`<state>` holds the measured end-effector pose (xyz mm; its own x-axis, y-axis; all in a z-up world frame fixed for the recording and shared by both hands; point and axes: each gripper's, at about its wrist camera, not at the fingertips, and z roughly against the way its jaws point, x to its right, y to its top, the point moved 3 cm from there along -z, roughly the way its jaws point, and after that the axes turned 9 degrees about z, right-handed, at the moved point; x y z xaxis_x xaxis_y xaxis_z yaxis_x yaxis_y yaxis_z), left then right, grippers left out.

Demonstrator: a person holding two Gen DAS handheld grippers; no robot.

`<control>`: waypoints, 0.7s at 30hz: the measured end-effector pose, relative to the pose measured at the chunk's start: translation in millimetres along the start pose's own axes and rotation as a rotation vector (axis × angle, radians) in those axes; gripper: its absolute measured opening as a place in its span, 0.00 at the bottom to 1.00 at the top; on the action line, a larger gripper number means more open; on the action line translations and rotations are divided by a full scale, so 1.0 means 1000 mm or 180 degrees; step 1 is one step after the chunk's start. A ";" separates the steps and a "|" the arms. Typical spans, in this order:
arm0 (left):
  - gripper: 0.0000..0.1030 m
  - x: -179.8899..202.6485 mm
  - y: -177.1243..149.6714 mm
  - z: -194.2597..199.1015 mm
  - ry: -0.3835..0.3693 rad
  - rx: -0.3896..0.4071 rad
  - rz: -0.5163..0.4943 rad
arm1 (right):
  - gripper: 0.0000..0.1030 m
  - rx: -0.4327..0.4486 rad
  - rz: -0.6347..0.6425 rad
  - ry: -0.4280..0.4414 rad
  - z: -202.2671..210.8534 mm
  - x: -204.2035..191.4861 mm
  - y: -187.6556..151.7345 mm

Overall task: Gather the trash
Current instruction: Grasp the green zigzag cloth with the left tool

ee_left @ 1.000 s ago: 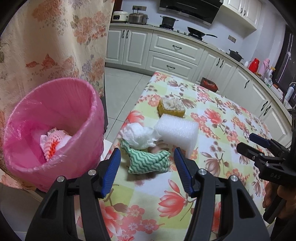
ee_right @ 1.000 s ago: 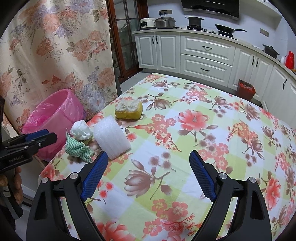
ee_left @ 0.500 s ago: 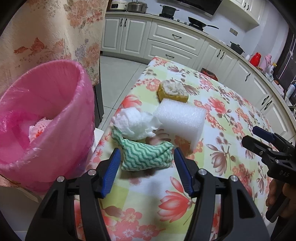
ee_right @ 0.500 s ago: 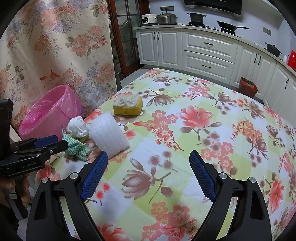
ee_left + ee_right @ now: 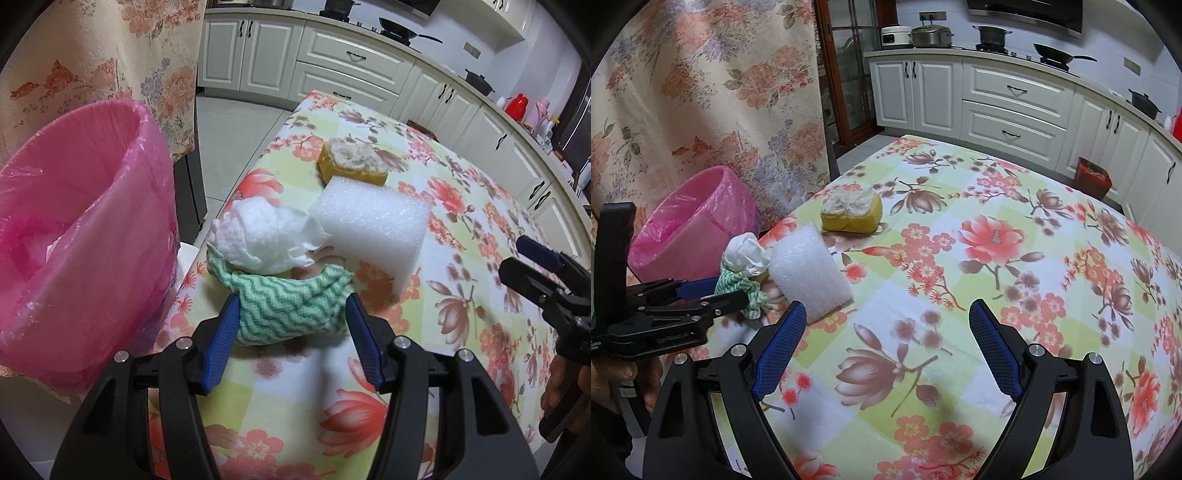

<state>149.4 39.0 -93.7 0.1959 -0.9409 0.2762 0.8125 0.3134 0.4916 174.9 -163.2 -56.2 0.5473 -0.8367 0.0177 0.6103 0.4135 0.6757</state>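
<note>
While our left gripper (image 5: pixel 291 317) brackets the green rag (image 5: pixel 288 310) w/ jaws apart, beside pink bin (image 5: pixel 85 236), right gripper (image 5: pixel 886 343) spread wide over tablecloth (image 5: pixel 1015 280).

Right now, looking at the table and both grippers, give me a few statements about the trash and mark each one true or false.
1. The left gripper has its open fingers on either side of the green zigzag cloth. True.
2. The right gripper is clamped on the yellow sponge. False: it is open over bare tablecloth, with the sponge far ahead of it.
3. The white crumpled paper lies against the top of the green cloth. True.
4. The white foam block is inside the pink bin. False: it sits on the table beside the paper and cloth.
5. The pink bin stands off the table's edge, on the left gripper's side. True.
</note>
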 end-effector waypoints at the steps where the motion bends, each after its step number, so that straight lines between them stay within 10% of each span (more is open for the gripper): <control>1: 0.46 0.000 0.000 -0.001 -0.0003 -0.0007 0.0000 | 0.82 0.0004 0.0020 0.0014 -0.001 -0.002 0.001; 21: 0.37 -0.007 0.002 0.039 -0.0102 0.0135 -0.0085 | 0.82 0.0019 0.0384 0.0149 -0.022 -0.043 0.029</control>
<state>128.1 51.5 -62.6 0.1563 -0.9446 0.2886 0.7930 0.2942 0.5335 181.8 -107.6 -53.5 0.6428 -0.7633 0.0647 0.5350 0.5078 0.6752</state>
